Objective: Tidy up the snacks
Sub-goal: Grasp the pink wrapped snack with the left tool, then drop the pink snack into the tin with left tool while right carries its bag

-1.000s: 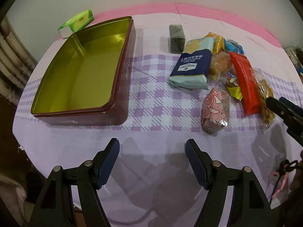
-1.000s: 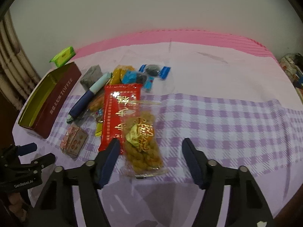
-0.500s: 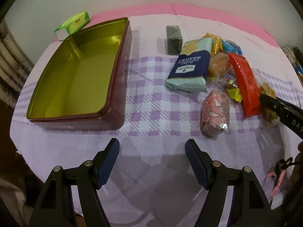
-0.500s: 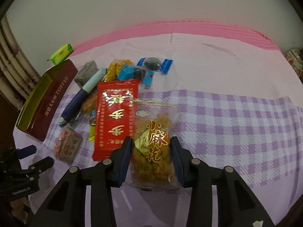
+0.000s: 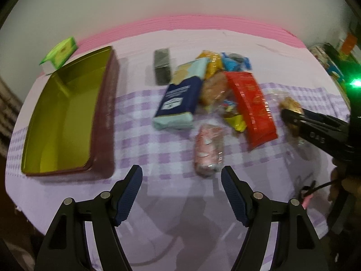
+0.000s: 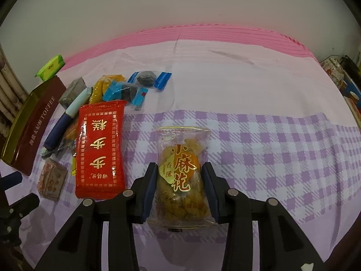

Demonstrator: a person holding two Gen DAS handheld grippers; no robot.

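My right gripper (image 6: 179, 188) is shut on a clear bag of golden fried twists (image 6: 182, 164), its pads pressing both sides; the same bag (image 5: 291, 106) shows at the right in the left wrist view, held in the right gripper (image 5: 291, 118). A red packet (image 6: 100, 146) lies just left of it, beside a pile of wrapped snacks (image 6: 126, 90). My left gripper (image 5: 181, 193) hangs open over the cloth, near a pink wrapped snack (image 5: 208, 151). The open toffee tin (image 5: 102, 122) with a gold inside sits at the left. A navy and mint packet (image 5: 180, 97) lies mid-table.
A green box (image 5: 59, 53) stands behind the tin. A dark grey block (image 5: 162, 66) lies beyond the packets. The lilac checked cloth (image 6: 270, 140) stretches bare to the right. Cluttered items (image 6: 338, 74) sit past the table's right end.
My right gripper moved forward and closed on the bag of fried twists. The left gripper shifted to the right, so the snack pile now sits more central in its view.
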